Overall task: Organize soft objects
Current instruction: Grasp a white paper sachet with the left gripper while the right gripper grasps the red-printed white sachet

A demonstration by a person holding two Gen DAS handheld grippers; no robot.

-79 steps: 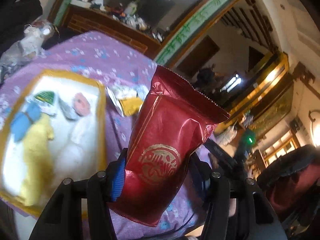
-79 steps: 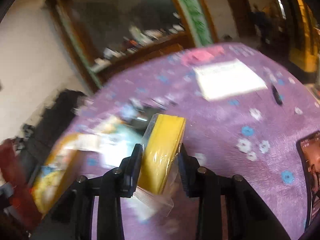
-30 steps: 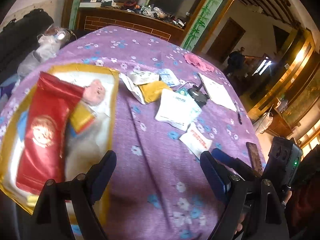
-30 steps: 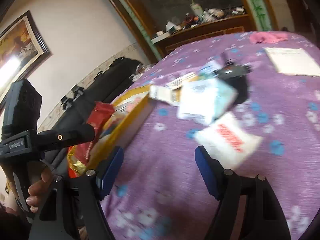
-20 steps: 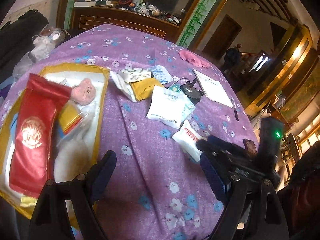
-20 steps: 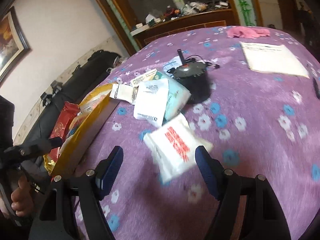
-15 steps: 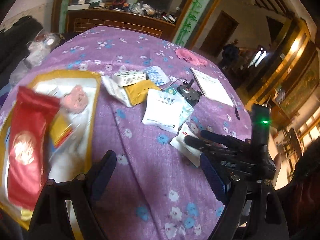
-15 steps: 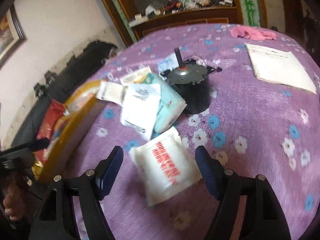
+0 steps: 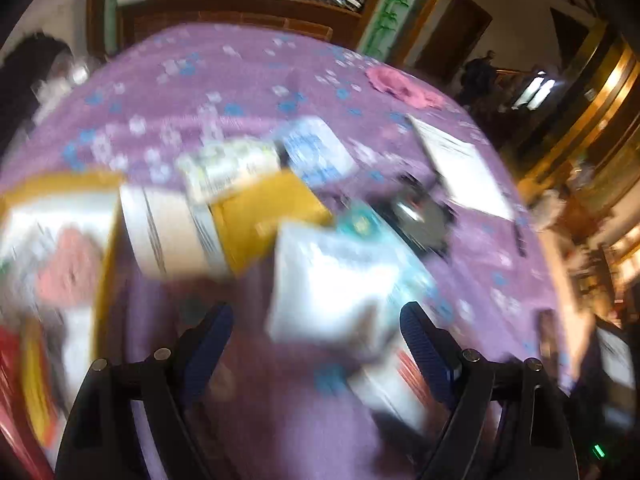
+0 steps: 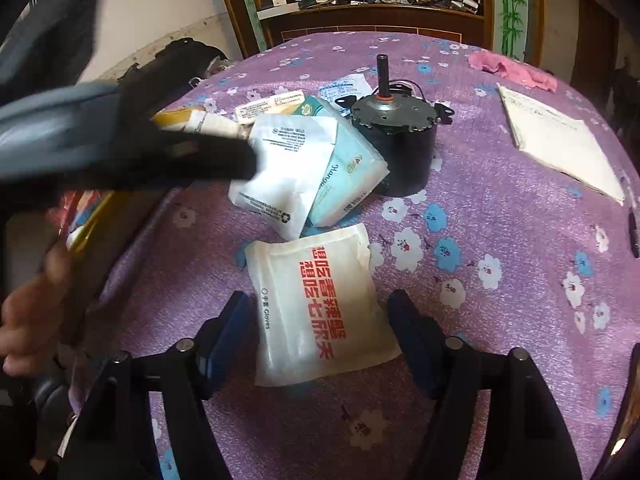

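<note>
My right gripper (image 10: pixel 320 328) is open with its jaws either side of a white packet with red Chinese print (image 10: pixel 320 304) lying on the purple cloth. Beyond it lie a white pouch (image 10: pixel 284 176) and a pale blue tissue pack (image 10: pixel 348 176). My left gripper (image 9: pixel 316 340) is open and empty, close over the white pouch (image 9: pixel 328 280); its view is blurred. The yellow-rimmed tray (image 9: pixel 108 240) at left holds a pink soft thing (image 9: pixel 68 268) and a red packet (image 9: pixel 8 360). A yellow packet (image 9: pixel 264 216) lies near the tray.
A black motor with a shaft (image 10: pixel 394 136) stands behind the tissue pack. White papers (image 10: pixel 560 140) and a pink cloth (image 10: pixel 512 70) lie at the back right. The left gripper's body (image 10: pixel 120 140) crosses the right wrist view at the left. A pen (image 10: pixel 633 232) lies at the right edge.
Both grippers dropped their packets into the tray and opened. The left gripper has since swung right and down toward the white pouch. The right gripper has closed in on the red-print packet.
</note>
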